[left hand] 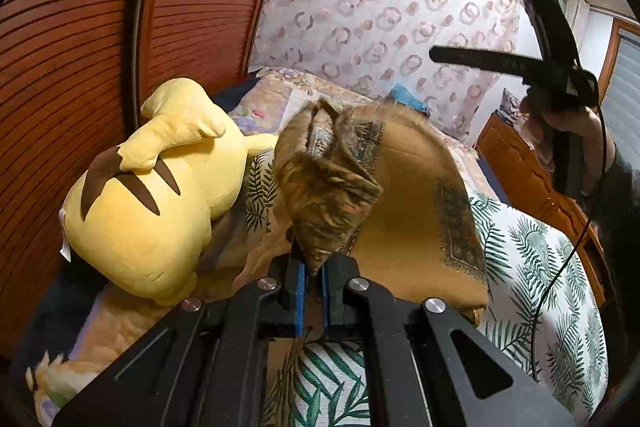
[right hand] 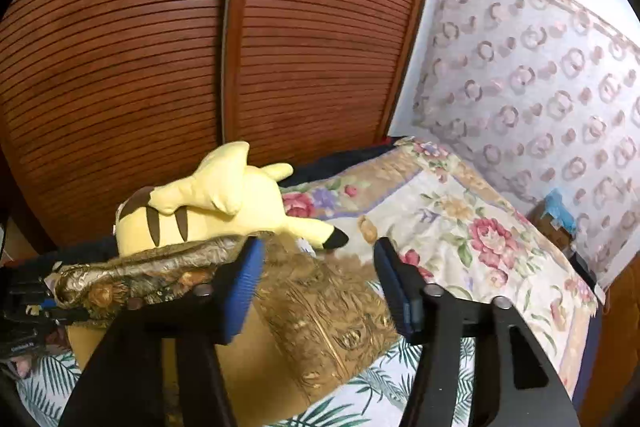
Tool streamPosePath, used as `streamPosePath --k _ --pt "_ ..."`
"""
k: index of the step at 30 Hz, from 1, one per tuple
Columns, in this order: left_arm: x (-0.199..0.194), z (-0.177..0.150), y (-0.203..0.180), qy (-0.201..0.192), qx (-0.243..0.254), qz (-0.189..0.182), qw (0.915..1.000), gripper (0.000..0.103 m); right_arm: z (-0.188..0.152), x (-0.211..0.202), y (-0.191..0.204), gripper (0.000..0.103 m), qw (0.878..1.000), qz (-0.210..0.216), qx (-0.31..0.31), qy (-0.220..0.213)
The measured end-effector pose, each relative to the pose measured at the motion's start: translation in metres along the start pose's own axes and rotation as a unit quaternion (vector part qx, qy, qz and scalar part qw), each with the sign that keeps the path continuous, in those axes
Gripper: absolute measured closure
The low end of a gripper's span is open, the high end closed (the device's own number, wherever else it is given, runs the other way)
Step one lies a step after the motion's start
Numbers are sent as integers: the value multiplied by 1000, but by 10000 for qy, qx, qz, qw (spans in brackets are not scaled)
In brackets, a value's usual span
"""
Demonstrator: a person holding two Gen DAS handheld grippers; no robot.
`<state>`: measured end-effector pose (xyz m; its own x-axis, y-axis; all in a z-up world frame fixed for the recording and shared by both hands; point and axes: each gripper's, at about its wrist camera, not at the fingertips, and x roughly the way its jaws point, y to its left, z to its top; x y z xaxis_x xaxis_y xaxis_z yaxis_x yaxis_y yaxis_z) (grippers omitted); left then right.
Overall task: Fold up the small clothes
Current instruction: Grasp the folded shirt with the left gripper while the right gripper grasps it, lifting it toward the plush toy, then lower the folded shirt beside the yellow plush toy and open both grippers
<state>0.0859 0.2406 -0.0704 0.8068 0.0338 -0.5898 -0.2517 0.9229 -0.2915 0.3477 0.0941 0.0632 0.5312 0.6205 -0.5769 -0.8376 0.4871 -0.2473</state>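
Left grip confirmed, right released.
My left gripper (left hand: 314, 273) pinches the tan patterned cloth (left hand: 408, 187); my right gripper (right hand: 320, 279) stands wide open, cloth below its jaws, nothing held.

louvred wooden doors (right hand: 140, 67), patterned curtain (left hand: 380, 11)

No legible text, brand, number or sign anywhere. Small white tag (left hand: 65, 247) on the yellow plush (left hand: 148, 203), blank or too small to read. Faint pale lettering on a dark device (right hand: 22, 341) at the left edge of the right wrist view, too blurred to make out.
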Motion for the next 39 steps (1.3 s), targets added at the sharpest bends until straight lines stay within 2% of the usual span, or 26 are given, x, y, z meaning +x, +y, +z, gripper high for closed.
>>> streamPosePath --k 9,12,17,18,21,23,24,26,28,33,34,39 --pt "-1 -8 3 180 4 116 9998 97 -38 49 16 41 9964 285 584 544" --pt "-1 -8 0 215 61 159 9996 96 -48 63 9 41 9938 477 793 609" --pt "0 -7 -3 272 111 190 9994 96 -54 86 -2 41 9912 559 901 791" --pt "0 -7 -3 290 113 210 9993 94 -54 86 -4 41 9910 582 932 763" --pt "-5 -7 -7 248 242 376 9987 79 -55 81 -8 41 9913 542 938 750" --pt "-10 -7 -10 184 339 362 9986 70 -55 74 -6 41 9914 443 959 774" --pt "-13 -7 -12 143 348 343 9987 60 -56 68 -4 41 9915 390 993 750" --pt "-20 -6 -16 46 396 273 9988 49 -62 51 4 41 9921 320 1015 660" --pt "-27 -5 -22 -39 486 215 9986 23 -65 32 11 41 9931 298 997 538" --pt "-45 -2 -44 -270 778 270 9962 20 -83 -27 25 41 9931 207 1146 136" --pt "-49 -3 -49 -323 823 228 9958 17 -89 -41 28 41 9928 149 1190 56" --pt "-60 -6 -74 -450 1078 168 9930 16 -123 -94 43 39 9907 -165 1341 -178"
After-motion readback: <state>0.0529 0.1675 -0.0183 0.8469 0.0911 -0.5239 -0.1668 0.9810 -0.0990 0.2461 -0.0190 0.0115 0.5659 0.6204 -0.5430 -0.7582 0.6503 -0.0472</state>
